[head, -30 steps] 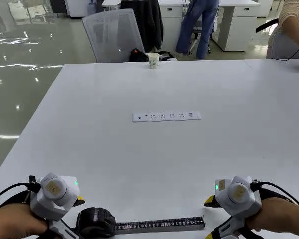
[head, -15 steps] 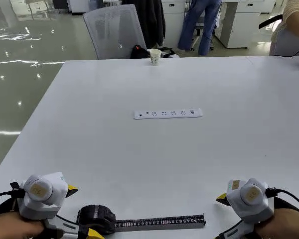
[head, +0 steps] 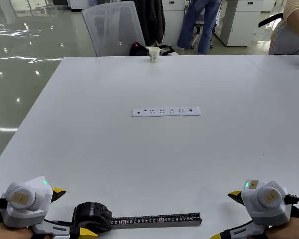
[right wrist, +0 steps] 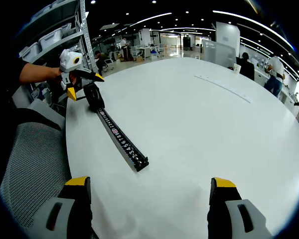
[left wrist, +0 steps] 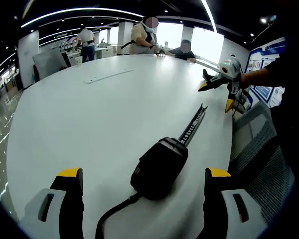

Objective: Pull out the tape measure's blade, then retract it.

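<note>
Tape measure (head: 93,216) sits by the near edge of the table (head: 154,159). Its blade (head: 157,219) is pulled out flat toward the right. Our left gripper (left wrist: 143,175) is spread wide, with the case just in front of it and not touched. Our right gripper (right wrist: 150,182) is wide too and holds nothing. We should hold the case tight, then let the blade slide back slowly.

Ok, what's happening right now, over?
Left tool open, right tool open. Tape measure on table, blade out. Power strip well clear.
</note>
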`<action>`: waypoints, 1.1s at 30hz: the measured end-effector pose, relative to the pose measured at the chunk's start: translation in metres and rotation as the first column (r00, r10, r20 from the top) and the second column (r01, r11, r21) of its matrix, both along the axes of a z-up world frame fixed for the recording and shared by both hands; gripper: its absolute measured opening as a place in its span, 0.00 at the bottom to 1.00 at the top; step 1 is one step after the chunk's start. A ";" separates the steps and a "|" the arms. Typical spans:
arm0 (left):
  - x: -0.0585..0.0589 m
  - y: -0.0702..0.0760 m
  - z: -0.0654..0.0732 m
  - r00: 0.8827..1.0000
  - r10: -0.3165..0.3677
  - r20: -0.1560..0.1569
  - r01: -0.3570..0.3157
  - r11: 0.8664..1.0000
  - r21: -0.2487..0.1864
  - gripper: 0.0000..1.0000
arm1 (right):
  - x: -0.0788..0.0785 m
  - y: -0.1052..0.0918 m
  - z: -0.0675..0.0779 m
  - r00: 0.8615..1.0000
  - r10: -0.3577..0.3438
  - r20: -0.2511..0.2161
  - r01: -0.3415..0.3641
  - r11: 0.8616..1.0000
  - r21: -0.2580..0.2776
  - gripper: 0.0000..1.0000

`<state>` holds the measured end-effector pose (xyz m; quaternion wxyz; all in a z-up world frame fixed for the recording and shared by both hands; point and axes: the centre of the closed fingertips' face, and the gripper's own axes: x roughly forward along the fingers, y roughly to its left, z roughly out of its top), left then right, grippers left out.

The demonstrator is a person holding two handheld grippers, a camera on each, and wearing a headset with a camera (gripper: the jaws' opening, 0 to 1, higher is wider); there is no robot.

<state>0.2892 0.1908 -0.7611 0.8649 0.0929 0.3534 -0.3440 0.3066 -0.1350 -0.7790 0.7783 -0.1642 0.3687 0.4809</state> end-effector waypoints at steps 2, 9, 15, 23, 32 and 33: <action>-0.003 0.001 -0.001 1.000 0.006 -0.015 -0.007 1.000 -0.007 0.99 | -0.001 -0.003 0.000 1.000 -0.003 0.003 0.003 1.000 0.004 0.99; -0.007 0.010 0.003 0.999 0.048 0.011 -0.048 0.998 -0.041 0.99 | -0.002 -0.020 0.004 0.998 -0.062 0.033 0.061 0.998 0.021 0.99; -0.012 0.014 0.004 0.997 0.068 0.027 -0.066 0.997 -0.049 0.99 | -0.009 -0.027 0.008 0.996 -0.056 0.065 0.053 0.997 0.052 0.99; -0.019 0.021 0.004 0.995 0.096 0.016 -0.094 0.992 -0.083 0.99 | -0.013 -0.040 0.007 0.994 -0.076 0.082 0.073 0.997 0.039 0.99; -0.027 0.030 0.008 0.989 0.141 0.055 -0.136 0.987 -0.086 0.99 | -0.016 -0.054 0.009 0.988 -0.128 0.084 0.125 0.991 0.037 0.99; -0.028 0.030 0.007 0.989 0.140 0.054 -0.135 0.987 -0.085 0.99 | -0.018 -0.054 0.009 0.988 -0.127 0.083 0.125 0.991 0.038 0.99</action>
